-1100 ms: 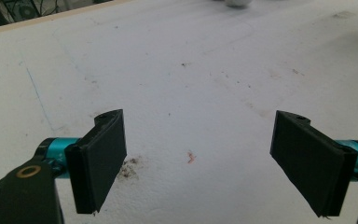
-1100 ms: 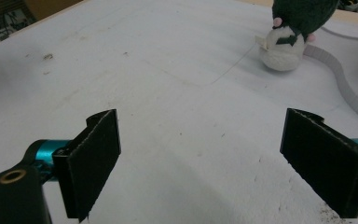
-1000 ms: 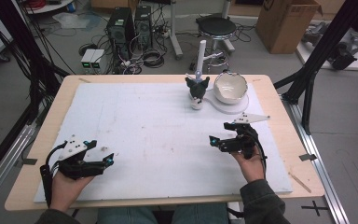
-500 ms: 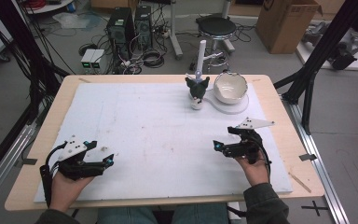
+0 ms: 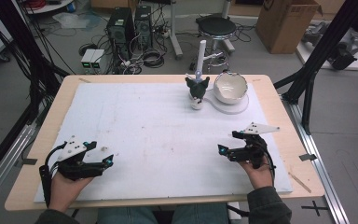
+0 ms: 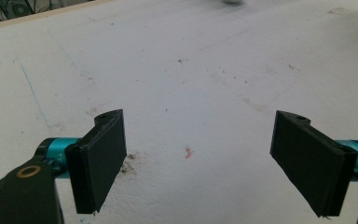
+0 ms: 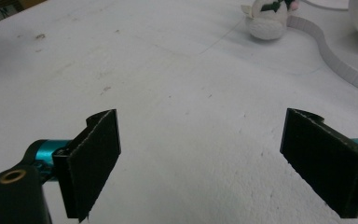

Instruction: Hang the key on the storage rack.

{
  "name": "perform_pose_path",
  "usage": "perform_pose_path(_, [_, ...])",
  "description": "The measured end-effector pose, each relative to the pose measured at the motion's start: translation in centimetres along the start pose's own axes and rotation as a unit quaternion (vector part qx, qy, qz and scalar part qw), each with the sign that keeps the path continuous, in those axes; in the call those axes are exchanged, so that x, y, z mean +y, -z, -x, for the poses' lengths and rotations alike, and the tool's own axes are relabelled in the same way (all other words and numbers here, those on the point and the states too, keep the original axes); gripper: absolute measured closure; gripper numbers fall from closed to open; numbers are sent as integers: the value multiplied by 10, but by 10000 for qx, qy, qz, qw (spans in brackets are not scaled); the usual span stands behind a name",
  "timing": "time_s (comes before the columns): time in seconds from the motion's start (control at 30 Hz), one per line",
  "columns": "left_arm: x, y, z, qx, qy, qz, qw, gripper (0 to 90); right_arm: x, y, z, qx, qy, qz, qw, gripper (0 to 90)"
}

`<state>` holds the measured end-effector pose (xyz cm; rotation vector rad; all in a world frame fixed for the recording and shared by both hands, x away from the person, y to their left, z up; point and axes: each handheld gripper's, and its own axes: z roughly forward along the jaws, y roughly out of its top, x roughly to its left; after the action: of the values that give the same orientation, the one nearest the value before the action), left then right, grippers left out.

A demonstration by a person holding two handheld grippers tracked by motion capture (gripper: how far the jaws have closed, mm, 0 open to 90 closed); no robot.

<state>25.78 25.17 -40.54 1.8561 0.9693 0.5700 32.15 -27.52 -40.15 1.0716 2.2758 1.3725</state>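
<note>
1. Left claw (image 5: 108,161): jaws spread wide, nothing held, low over white mat (image 5: 149,135) at near left of table (image 5: 42,126)
2. Right claw (image 5: 222,150): jaws spread wide, nothing held (near right of mat)
3. Small dark-and-white figurine (image 5: 197,91): far side, just beside white bowl (image 5: 230,87), well apart from both claws

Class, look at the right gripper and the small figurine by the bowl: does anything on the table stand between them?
Nothing visible does. The right gripper is open, and only bare white board lies between it and the figurine, which stands beside the white bowl.
</note>
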Motion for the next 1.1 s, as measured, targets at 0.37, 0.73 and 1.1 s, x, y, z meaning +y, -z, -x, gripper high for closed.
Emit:
perform_pose_path(0.37, [-3, 1, -3, -59, -9, -79, 10000, 186, -6, 4, 4, -30, 28, 39, 10000, 115])
perform_pose_path(0.73, [-7, -1, -4, -138, -88, -187, 9997, 186, -13, 11, 4, -71, 20, 63, 10000, 115])
perform_pose_path(1.1, [-8, -2, -4, -193, -125, -209, 9995, 186, -18, 17, 1, -76, 24, 119, 9999, 115])
